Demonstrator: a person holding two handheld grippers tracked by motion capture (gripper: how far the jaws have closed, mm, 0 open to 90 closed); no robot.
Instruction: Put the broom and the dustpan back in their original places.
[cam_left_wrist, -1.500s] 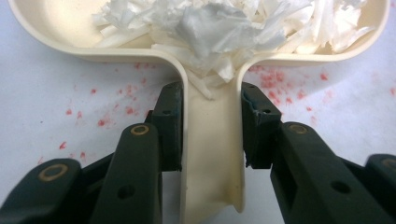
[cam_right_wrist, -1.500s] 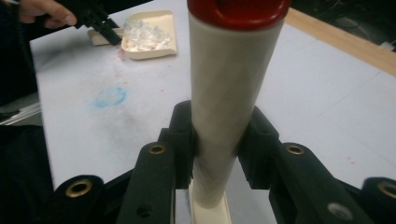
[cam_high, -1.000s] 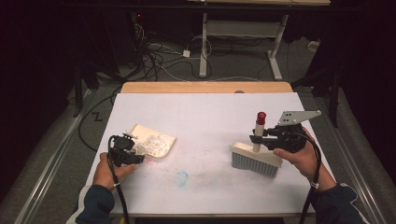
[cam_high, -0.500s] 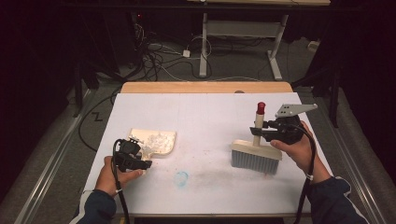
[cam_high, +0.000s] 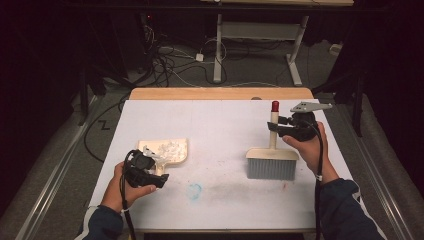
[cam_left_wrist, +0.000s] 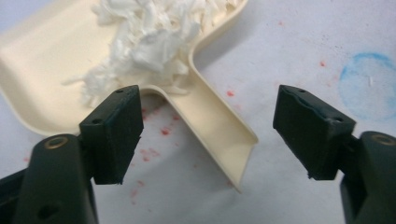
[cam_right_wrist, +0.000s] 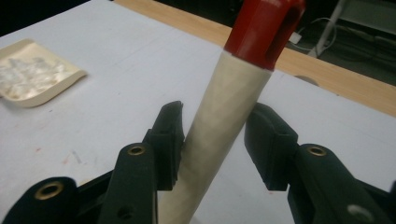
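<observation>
One cream plastic dustpan (cam_high: 165, 150) lies flat on the white counter (cam_high: 225, 120). It holds one heap of white shredded scraps (cam_high: 167, 148), too fine to count, and the left tool view cuts off the pan's far edge. One hand brush with a cream head, grey bristles and a cream handle capped in red (cam_high: 272, 150) stands on its bristles well to the right of the dustpan, handle upright. One faint blue ring mark (cam_high: 195, 189) sits on the counter just below and to the right of the dustpan. Small red specks scatter round the dustpan's handle.

The left tool (cam_high: 159, 175) is held low in the person's left hand (cam_high: 120, 185), just below the dustpan, and points along the counter at its handle. Its jaws have just been opening and stand wide. The dustpan's handle end (cam_left_wrist: 224, 140) lies between them, and neither pad touches it.

The right tool (cam_high: 274, 129) is held level in the right hand (cam_high: 310, 145), far right of the dustpan, at the brush handle's upper part. Its jaws have just been opening. The handle (cam_right_wrist: 219, 130) stands between them, leaning against one pad (cam_right_wrist: 168, 140) with a gap at the other, so nothing is clamped. The brush head is cut off below the right tool view.
</observation>
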